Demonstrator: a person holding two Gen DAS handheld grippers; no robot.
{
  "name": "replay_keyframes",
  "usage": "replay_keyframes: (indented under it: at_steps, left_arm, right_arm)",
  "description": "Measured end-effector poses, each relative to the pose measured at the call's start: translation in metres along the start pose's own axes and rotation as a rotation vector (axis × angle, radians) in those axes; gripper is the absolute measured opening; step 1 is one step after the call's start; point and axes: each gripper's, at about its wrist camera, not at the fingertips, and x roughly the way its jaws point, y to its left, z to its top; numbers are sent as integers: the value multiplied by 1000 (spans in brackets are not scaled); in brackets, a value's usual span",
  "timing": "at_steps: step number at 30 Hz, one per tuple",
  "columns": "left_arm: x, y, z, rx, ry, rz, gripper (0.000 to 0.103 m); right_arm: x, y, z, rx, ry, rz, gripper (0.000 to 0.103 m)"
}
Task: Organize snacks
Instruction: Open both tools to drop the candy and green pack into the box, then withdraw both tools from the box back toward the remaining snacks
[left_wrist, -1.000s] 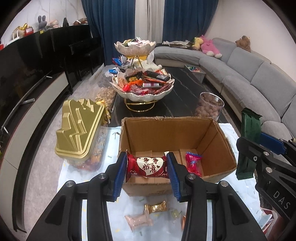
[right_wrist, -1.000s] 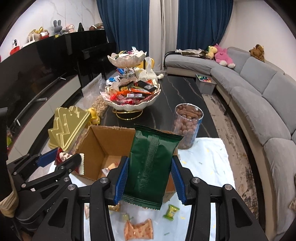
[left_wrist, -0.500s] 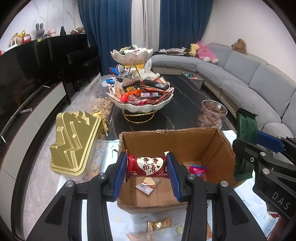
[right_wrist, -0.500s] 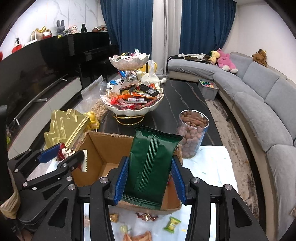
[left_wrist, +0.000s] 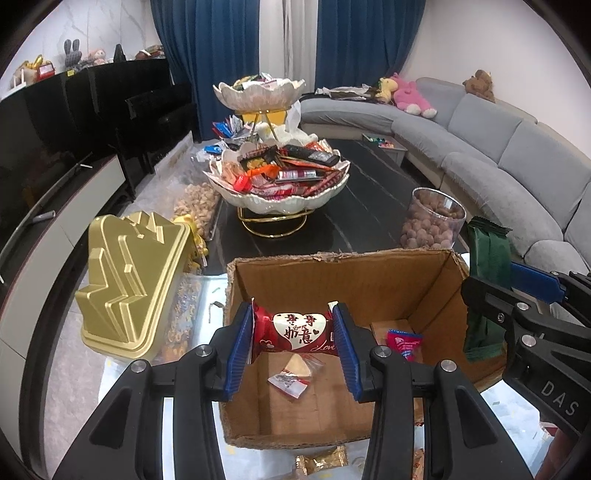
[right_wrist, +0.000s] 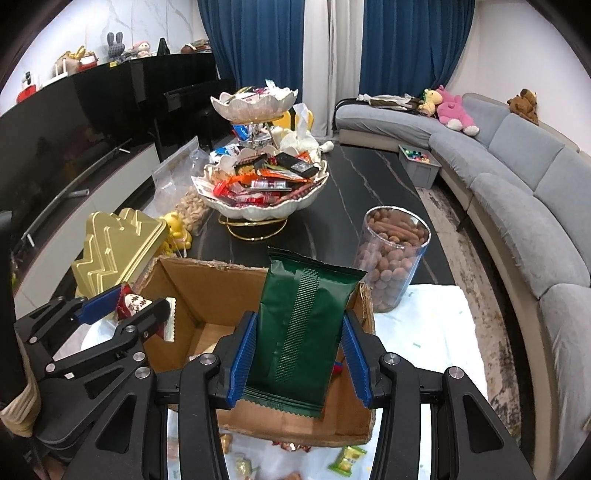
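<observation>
Above cardboard box (left_wrist: 343, 284), left gripper (left_wrist: 293, 341) pinches red snack (left_wrist: 299, 330), right gripper (right_wrist: 301, 356) green packet (right_wrist: 303, 325).

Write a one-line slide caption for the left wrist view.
Left gripper holds a red heart-print snack over the open cardboard box; right gripper alongside grips a green packet.

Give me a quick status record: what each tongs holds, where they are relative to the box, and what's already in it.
left tongs: shut on red heart-label snack, above the cardboard box opening
right tongs: shut on green packet, upright, over the box's right side
box contents: small clear-wrapped snack, pink-blue packet
loose on cloth: gold-wrapped candy
</observation>
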Motion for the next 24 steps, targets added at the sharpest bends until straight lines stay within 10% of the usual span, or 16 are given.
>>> replay_keyframes:
  at_steps: [8, 13, 24]
  left_arm:
    - [2, 0, -1, 15, 6, 22, 52]
    - [-3, 7, 0, 6, 3, 45, 73]
    - [-21, 12, -2, 0, -12, 77, 84]
  right_arm:
    - [4, -2, 3, -8, -4, 4, 50]
    - [-3, -2, 5, -9, -31, -21, 78]
    - [-21, 1, 3, -10, -56, -35, 80]
